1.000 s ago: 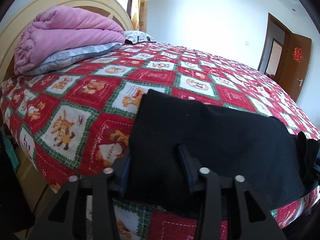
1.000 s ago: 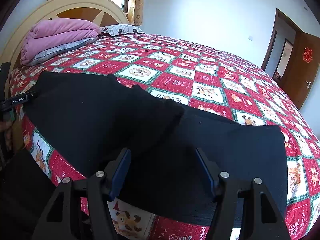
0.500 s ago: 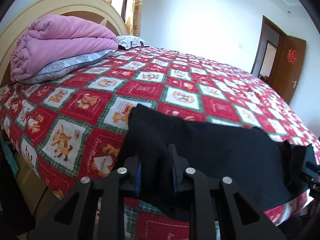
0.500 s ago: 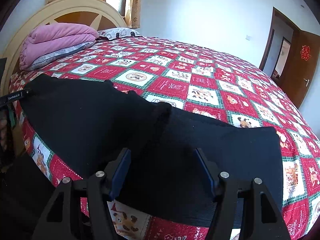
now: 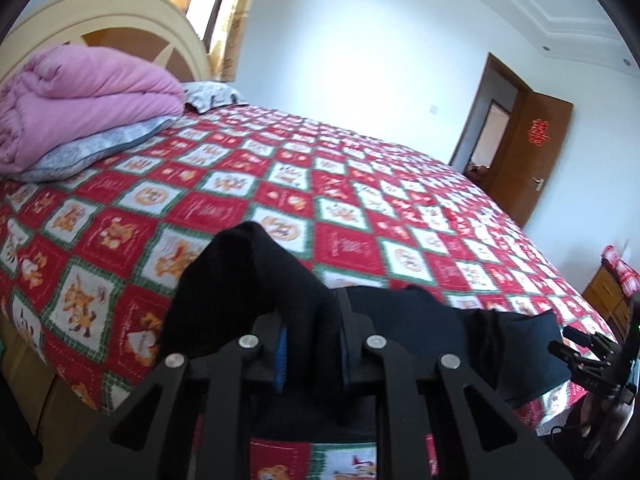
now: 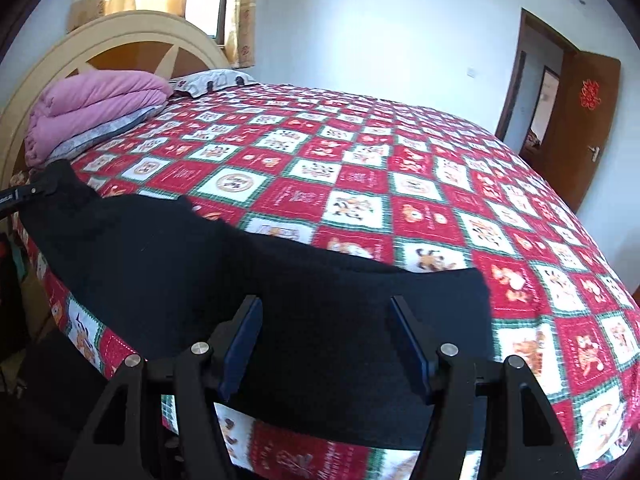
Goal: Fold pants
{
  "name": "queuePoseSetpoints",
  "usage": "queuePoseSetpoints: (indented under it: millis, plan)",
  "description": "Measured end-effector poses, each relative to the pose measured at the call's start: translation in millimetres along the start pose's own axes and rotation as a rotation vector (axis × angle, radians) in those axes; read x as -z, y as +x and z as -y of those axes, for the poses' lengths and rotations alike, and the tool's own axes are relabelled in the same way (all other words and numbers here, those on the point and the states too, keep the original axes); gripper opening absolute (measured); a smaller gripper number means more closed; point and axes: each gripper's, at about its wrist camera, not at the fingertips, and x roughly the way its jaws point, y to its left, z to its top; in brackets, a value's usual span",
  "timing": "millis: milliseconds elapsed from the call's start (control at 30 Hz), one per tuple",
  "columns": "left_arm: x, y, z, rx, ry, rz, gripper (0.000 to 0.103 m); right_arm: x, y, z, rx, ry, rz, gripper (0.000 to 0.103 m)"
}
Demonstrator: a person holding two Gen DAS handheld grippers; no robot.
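Pants [image 6: 280, 304], one black pair, lay stretched along the near edge of the bed [image 6: 360, 184], their long axis running parallel to that edge, from the headboard [image 6: 132, 36] side toward the foot side. At the headboard-side end the left gripper [image 5: 312, 354] had just been closing, and its blue pads were clenched on a bunch of the black cloth, which rose in a peak above the jaws (clear of the quilt there, it seemed). At the other end the right gripper [image 6: 326, 340] hung over the dark fabric with its jaws standing wide and nothing pressed between the pads, so it was released; whether the fingertips touched the cloth could not be told. The left hand was therefore the one already holding an end, and I judged the coming fold would carry that end along the long axis toward the right gripper, or across the bed away from the edge. Counted: one pair of pants, two grippers, one folded pink blanket [image 5: 80, 96] by the headboard, well apart from the pants, and one open door [image 6: 580, 128] beyond the far corner.
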Motion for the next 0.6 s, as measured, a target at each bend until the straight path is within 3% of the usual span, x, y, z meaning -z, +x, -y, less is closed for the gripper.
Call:
queuePoseSetpoints:
  millis: [200,433,500,533,600]
  plan:
    - [-4.6,-3.4,11.1,0.009,0.040,0.004,0.020,3.0,-4.1,24.9,0.019,0.041,-0.013,0.065]
    - [8.2,26.9,-42.4,-0.156,0.042,-0.066,0.021,11.3,1.0,34.7,-0.004,0.087,-0.025,0.065]
    - [18.7,40.2,-62.5,-0.212,0.031,-0.085,0.037,12.9,2.8,31.8,-0.007,0.076,-0.029,0.065]
    - [23.2,44.4,-69.1,-0.216,0.023,-0.093,0.040,13.8,4.0,29.3,-0.011,0.071,-0.031,0.065]
    - [32.8,55.5,-83.3,-0.228,0.005,-0.115,0.058,15.5,5.0,25.9,-0.019,0.066,-0.035,0.065]
